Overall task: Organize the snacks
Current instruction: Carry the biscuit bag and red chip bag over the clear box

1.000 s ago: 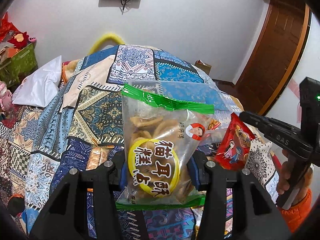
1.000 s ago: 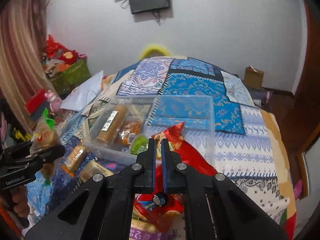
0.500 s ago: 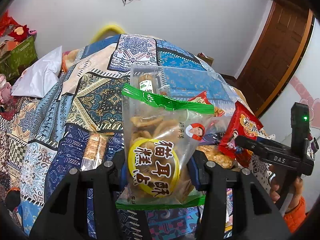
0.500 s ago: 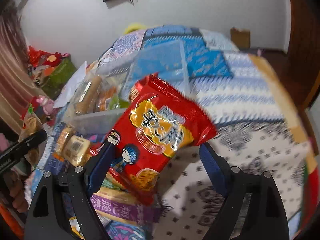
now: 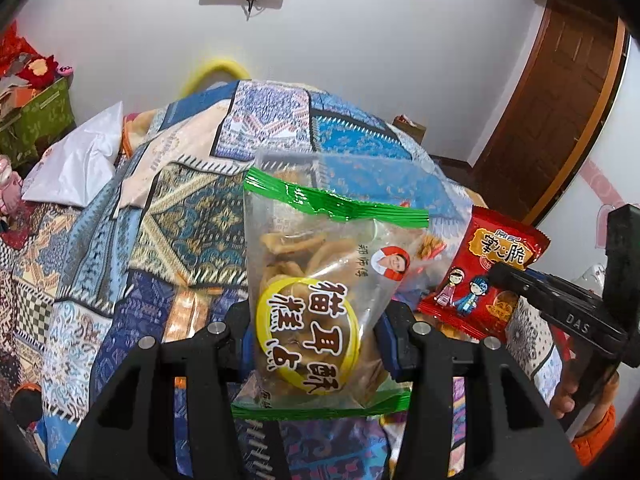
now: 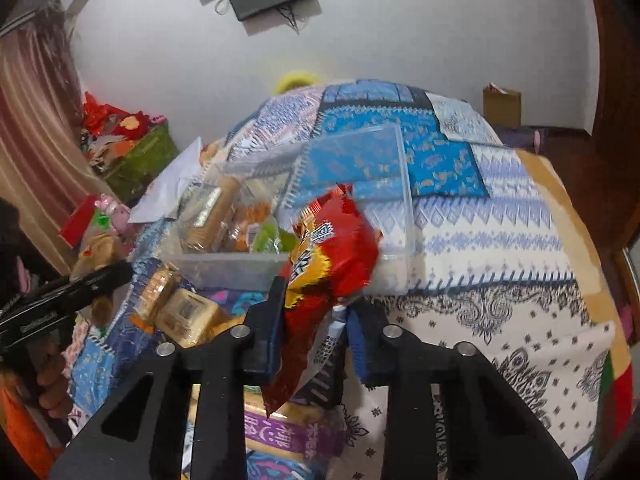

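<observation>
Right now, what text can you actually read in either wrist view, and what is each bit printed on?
"猫耳酥 糕点": yellow ring on the clear green-edged bag in the left tongs.
"郑师傅": same bag, beside its portrait logo.
"DAS": side of the right tongs.
"脆": last character on the red packet; the rest is unclear.
Purple packet: too blurred.
Wrapped biscuit labels: too small.

Left gripper (image 5: 316, 336) angles downward, its pads pinching a clear snack bag (image 5: 320, 304). Right gripper (image 6: 314, 320) tilts down too; its jaws have just been closing, now squeezing a red packet (image 6: 332, 264). A hand (image 5: 576, 392) grips the right handle.
</observation>
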`<action>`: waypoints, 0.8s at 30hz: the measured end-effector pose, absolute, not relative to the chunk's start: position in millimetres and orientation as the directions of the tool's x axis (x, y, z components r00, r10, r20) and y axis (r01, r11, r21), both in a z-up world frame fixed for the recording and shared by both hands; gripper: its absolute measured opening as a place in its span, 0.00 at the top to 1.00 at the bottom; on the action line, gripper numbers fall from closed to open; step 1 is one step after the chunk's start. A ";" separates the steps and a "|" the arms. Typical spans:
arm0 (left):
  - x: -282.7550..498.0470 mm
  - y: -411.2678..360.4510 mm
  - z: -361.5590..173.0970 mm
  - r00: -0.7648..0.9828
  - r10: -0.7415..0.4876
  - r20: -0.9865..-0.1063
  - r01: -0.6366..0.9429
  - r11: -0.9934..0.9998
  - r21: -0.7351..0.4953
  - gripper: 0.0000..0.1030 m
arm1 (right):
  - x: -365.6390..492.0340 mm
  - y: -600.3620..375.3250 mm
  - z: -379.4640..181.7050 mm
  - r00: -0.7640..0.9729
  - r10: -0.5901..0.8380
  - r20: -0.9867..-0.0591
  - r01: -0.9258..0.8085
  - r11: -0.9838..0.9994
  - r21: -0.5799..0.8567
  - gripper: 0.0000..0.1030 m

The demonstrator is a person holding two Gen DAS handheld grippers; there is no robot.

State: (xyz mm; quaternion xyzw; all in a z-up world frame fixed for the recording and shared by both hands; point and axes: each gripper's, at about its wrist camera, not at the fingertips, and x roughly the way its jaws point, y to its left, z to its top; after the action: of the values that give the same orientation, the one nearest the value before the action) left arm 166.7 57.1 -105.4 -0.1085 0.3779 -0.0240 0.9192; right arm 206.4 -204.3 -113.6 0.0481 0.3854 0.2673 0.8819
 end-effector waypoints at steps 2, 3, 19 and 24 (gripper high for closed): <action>174.0 55.5 -99.5 0.723 -0.125 -0.680 -0.035 0.976 -0.216 0.54 | 209.2 -203.6 -106.9 0.578 0.502 -0.643 -0.438 0.856 0.275 0.77; 177.5 54.8 -97.1 0.726 -0.126 -0.676 -0.033 0.976 -0.217 0.54 | 211.6 -203.4 -103.7 0.584 0.504 -0.636 -0.440 0.855 0.274 0.77; 265.6 42.3 -94.6 0.718 -0.094 -0.690 -0.046 0.982 -0.182 0.54 | 277.4 -182.5 -71.2 0.655 0.500 -0.567 -0.426 0.863 0.270 0.77; 292.9 38.8 -114.7 0.685 -0.080 -0.724 -0.061 0.984 -0.166 0.54 | 293.9 -162.1 -83.2 0.624 0.504 -0.597 -0.436 0.859 0.270 0.77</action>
State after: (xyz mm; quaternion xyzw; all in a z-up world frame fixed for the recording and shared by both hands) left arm 292.9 38.8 -114.7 -0.0885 0.3968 -0.0052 0.9136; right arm 293.9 -162.1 -83.2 0.0495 0.3461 0.2611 0.8998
